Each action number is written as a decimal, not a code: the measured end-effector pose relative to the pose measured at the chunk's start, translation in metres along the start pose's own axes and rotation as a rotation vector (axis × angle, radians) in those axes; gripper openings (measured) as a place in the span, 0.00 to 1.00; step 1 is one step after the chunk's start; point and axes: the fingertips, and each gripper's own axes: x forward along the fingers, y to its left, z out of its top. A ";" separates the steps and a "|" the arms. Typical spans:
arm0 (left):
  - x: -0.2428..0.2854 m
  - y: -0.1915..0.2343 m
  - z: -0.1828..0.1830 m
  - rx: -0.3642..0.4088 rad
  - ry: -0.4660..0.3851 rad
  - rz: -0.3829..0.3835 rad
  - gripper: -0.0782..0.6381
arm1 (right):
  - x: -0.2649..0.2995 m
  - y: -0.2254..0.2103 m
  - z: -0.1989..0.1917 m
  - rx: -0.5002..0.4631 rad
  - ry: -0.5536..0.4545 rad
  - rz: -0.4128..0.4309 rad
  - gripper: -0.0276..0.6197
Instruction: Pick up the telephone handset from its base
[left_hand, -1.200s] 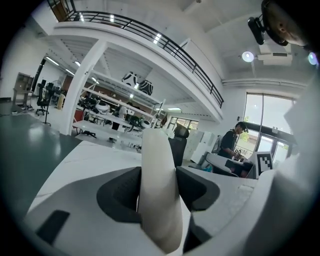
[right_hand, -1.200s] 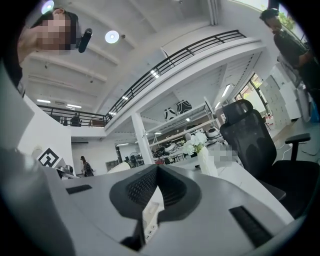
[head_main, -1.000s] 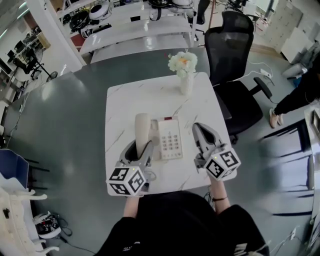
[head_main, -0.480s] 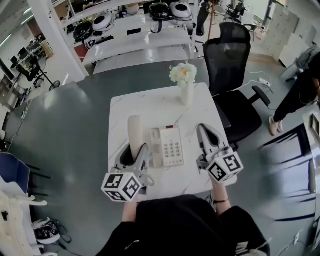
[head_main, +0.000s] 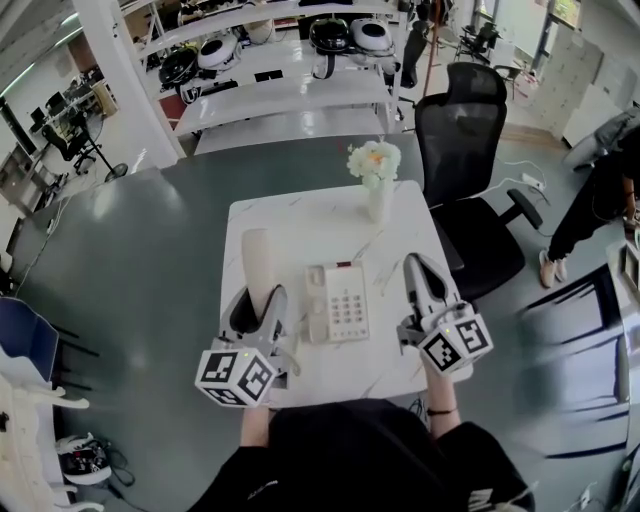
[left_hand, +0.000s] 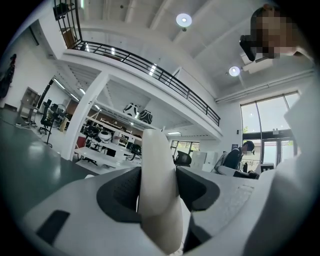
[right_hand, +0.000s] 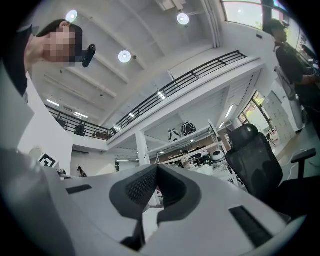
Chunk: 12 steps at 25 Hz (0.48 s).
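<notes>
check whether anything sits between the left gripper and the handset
Nothing visible does. The left gripper is closed directly on the handset, which it holds to the left of the phone base, off its cradle.

Bright, even light falls from round white ceiling lamps (left_hand: 183, 20) above the left gripper (head_main: 258, 298), with pale glare on the glossy grey floor (head_main: 130, 250) to its left. Both gripper views bend and blacken at their corners. The cream plastic telephone handset (left_hand: 157, 200) in the left gripper's jaws looks soft, and the head view smears beyond the right gripper (head_main: 418, 268).
</notes>
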 end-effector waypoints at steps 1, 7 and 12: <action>-0.001 0.001 0.002 0.001 -0.006 0.005 0.40 | 0.000 0.000 0.001 -0.005 0.000 -0.003 0.03; -0.006 0.008 0.007 0.007 -0.027 0.028 0.40 | -0.003 -0.002 0.000 -0.026 0.015 -0.013 0.03; -0.007 0.009 0.006 0.010 -0.023 0.026 0.40 | -0.004 -0.002 0.000 -0.039 0.021 -0.023 0.03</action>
